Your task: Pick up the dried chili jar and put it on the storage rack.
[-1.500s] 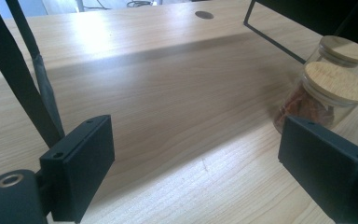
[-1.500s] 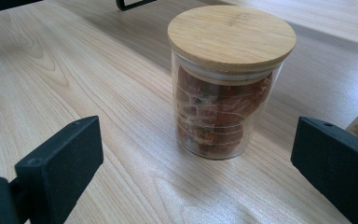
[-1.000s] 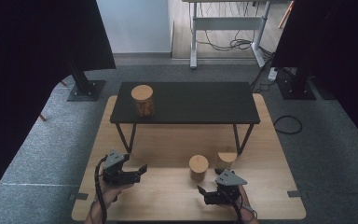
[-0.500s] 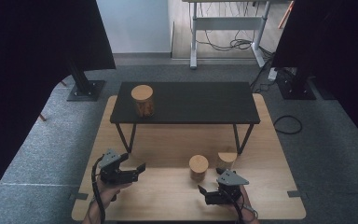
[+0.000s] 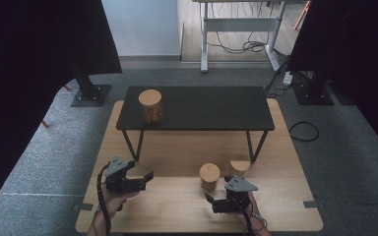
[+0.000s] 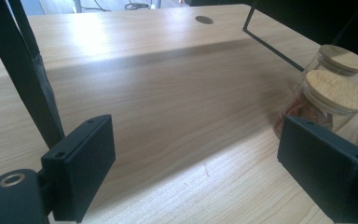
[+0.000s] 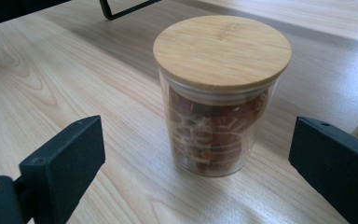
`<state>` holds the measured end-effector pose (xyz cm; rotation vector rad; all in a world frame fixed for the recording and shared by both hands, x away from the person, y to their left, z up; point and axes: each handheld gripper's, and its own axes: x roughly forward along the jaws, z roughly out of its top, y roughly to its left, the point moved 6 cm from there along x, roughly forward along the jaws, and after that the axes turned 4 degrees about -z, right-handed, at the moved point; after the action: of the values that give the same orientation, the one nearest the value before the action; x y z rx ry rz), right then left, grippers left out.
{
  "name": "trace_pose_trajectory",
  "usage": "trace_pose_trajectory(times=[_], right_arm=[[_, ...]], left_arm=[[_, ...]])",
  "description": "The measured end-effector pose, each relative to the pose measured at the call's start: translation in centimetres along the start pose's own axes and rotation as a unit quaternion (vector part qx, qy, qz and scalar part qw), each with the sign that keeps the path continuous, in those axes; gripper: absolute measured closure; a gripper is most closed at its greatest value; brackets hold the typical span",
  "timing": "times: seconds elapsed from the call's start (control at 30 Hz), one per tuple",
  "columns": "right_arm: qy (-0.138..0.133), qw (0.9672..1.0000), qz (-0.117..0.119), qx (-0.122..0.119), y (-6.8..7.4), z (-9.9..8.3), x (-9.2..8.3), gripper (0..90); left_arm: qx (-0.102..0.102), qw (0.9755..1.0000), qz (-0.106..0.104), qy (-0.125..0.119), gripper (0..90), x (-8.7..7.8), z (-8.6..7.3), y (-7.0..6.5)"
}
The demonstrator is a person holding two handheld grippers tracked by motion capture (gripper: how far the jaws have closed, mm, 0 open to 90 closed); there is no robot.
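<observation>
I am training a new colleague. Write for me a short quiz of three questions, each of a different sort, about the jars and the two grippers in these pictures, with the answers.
1. True or false: the right gripper is shut on the near jar.
2. How many jars with wooden lids does the high view show? A) one B) two C) three
3. Fill in: the jar on the shelf stands toward the shelf's ____ end, by the person's sides.

Key
1. False: its jaws stand wide open, with the jar between and ahead of them, untouched.
2. C: one on the black shelf, two on the table, the second partly hidden.
3. left

The left gripper is open too.
</observation>
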<state>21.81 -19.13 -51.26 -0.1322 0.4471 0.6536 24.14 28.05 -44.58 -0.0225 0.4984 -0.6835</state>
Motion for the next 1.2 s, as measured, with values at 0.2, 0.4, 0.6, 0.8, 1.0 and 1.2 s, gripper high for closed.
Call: trace_pose_trajectory(times=[0.2, 0.4, 0.6, 0.8, 1.0, 1.2], right_arm=[[0.007, 0.9999, -0.014, 0.0, 0.5, 0.3, 0.8, 1.5], [0.015, 0.9995, -0.027, 0.007, 0.4, 0.5, 1.3, 1.3], [0.021, 0.999, -0.038, 0.008, 0.4, 0.7, 1.9, 1.0], [0.031, 0.9987, -0.039, 0.004, 0.5, 1.1, 2.7, 0.8], [0.038, 0.9983, -0.044, 0.003, 0.6, 1.5, 3.5, 1.2], [0.045, 0.9978, -0.048, 0.005, 0.6, 1.7, 4.1, 2.2]], left_arm=[[0.001, 1.0, -0.005, 0.002, 10.5, 0.1, 0.0, 0.0], [0.001, 1.0, -0.004, 0.003, 10.5, 0.2, -0.1, -0.1], [0.001, 1.0, -0.006, 0.006, 10.5, 0.2, -0.1, 0.0], [0.002, 1.0, -0.006, 0.005, 10.5, 0.3, 0.0, -0.1], [0.001, 1.0, -0.005, 0.008, 10.5, 0.4, -0.1, 0.0], [0.003, 0.9999, -0.007, 0.012, 10.5, 0.6, -0.2, -0.1]])
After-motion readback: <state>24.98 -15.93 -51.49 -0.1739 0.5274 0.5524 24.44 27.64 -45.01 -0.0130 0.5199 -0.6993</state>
